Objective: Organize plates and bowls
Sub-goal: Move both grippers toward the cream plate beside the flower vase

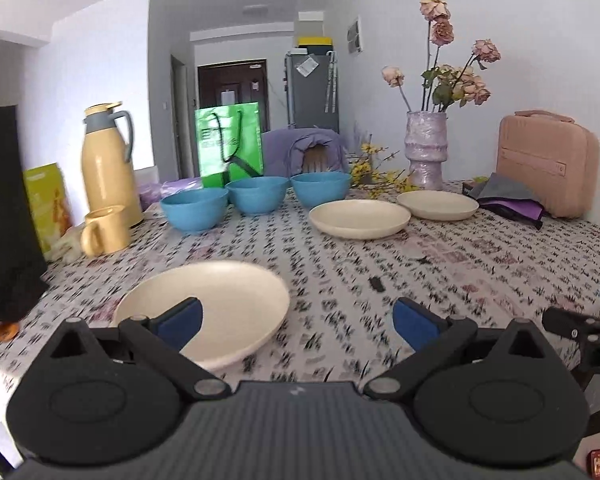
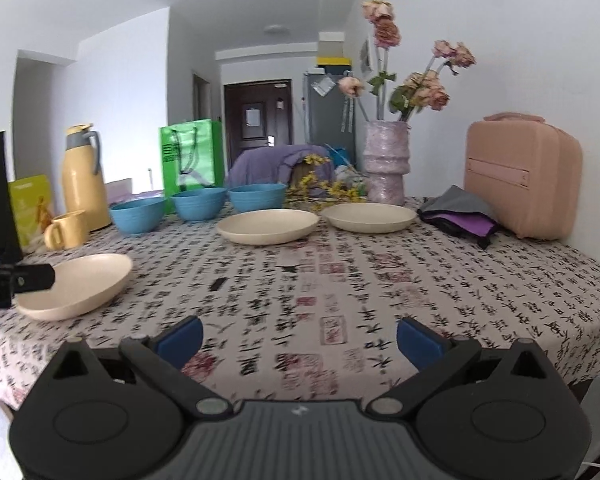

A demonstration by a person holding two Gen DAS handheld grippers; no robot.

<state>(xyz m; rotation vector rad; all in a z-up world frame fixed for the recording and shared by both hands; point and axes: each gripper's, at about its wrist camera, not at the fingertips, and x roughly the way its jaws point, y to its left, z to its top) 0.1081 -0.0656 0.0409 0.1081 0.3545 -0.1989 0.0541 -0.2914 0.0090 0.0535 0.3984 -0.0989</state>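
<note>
Three cream plates lie on the patterned tablecloth. The near plate [image 1: 220,312] [image 2: 80,284] sits at the front left, and my open left gripper [image 1: 296,324] hovers just before it, its left finger over the plate's near rim. Two more plates [image 1: 360,218] [image 1: 438,204] lie further back; in the right wrist view they are the middle plate [image 2: 268,226] and the far plate [image 2: 370,216]. Three blue bowls [image 1: 194,208] [image 1: 257,194] [image 1: 320,188] stand in a row behind. My right gripper [image 2: 300,340] is open above bare cloth near the front edge.
A yellow thermos [image 1: 108,160] and yellow mug [image 1: 104,230] stand at the left, with a green bag [image 1: 230,144] behind the bowls. A vase of dried roses [image 1: 426,148], a pink case [image 1: 544,164] and folded cloth [image 1: 508,200] fill the back right. A black object [image 1: 4,216] stands far left.
</note>
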